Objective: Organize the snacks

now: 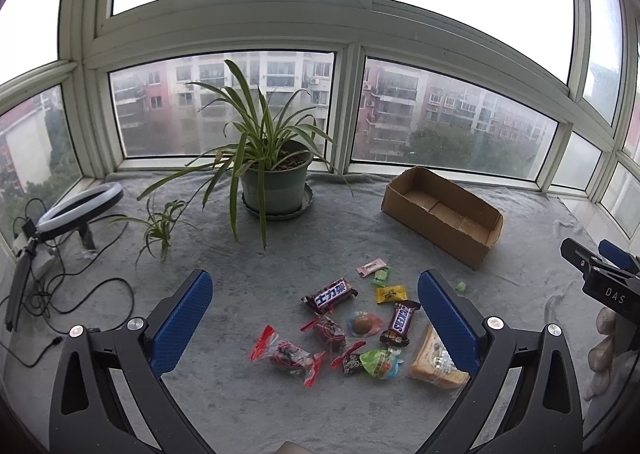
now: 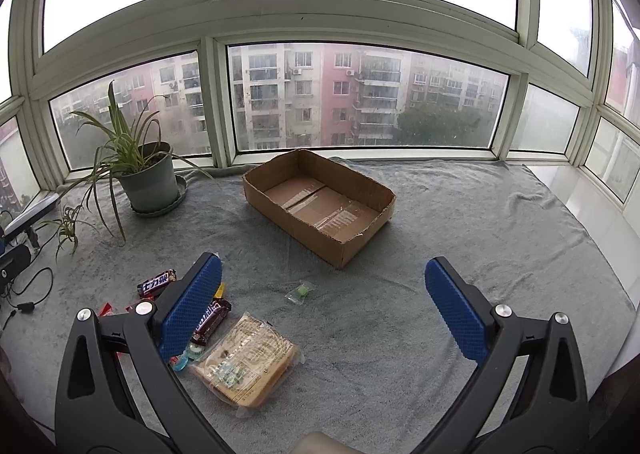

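Spread wide, the left hand-held gripper (image 1: 316, 294) frames the snacks (image 1: 344, 328); cardboard box (image 1: 440, 213) beyond.

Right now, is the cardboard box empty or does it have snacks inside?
Empty. The cardboard box shows only its bare taped bottom; the snacks still lie outside on the grey cloth.

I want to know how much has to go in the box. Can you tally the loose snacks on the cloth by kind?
Snickers bars: 2
Red-ended twist-wrapped sweets: 3
Small flat sachets: 3
Small green candy, lying apart: 1
Round clear-wrapped sweet: 1
Green jelly cup: 1
Bagged bread slice: 1
Total: 12
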Tool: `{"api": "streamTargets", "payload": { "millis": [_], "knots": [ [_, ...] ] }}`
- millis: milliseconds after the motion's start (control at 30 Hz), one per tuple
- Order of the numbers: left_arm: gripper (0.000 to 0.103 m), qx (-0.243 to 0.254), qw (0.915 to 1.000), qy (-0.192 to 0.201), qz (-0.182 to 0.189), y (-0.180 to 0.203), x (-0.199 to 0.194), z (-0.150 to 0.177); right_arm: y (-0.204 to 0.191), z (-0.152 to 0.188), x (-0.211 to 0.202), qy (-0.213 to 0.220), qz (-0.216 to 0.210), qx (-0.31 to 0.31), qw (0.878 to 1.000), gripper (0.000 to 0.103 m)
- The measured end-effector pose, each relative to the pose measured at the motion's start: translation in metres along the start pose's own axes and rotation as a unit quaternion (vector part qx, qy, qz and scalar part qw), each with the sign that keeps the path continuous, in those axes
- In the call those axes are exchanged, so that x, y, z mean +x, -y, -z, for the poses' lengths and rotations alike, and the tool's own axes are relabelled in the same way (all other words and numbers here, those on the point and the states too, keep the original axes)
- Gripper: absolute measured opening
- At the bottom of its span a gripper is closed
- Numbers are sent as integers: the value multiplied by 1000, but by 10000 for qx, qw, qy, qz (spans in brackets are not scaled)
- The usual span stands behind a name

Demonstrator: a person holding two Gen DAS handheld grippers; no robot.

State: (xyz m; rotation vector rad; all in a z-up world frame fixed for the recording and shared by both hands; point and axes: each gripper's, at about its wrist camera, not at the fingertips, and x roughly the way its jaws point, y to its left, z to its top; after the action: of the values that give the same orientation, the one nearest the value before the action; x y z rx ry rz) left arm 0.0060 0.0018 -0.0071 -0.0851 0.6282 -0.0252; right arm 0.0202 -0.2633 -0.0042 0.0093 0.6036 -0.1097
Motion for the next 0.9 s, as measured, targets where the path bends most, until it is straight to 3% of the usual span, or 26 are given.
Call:
{"api": "streamTargets", "payload": {
  "millis": [900],
  "knots": [
    [102,47,9999,-82,54,3,5,0,-7,9,3,-14,6,-29,10000,103]
  ]
}}
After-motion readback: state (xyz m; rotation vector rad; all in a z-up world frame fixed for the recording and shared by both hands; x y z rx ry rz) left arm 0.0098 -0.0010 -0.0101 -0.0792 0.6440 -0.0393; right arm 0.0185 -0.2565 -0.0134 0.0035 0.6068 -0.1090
